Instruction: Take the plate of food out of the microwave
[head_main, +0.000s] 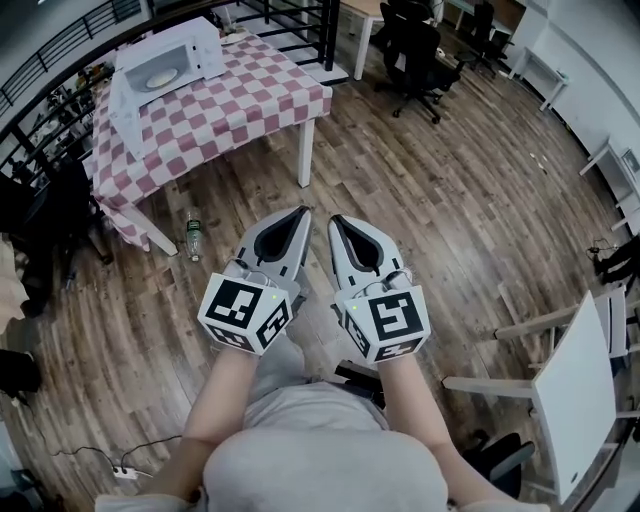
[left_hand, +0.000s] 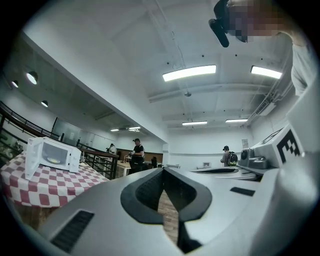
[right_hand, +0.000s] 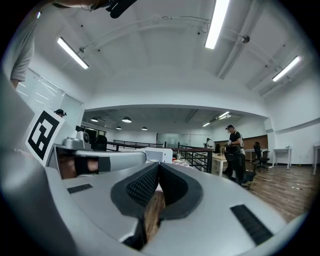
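Ahead, one microwave (head_main: 190, 45) (open), one plate (head_main: 160, 78) inside — left tongs (head_main: 302, 212), right tongs (head_main: 336, 221) closed.

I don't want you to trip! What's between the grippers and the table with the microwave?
Head view: wooden floor, and one bottle on it near the table leg. Nothing else lies there.

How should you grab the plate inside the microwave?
Probably by the front rim of the plate, coming straight in through the open front of the microwave. The plate lies flat, and the microwave closes it in on the other sides.
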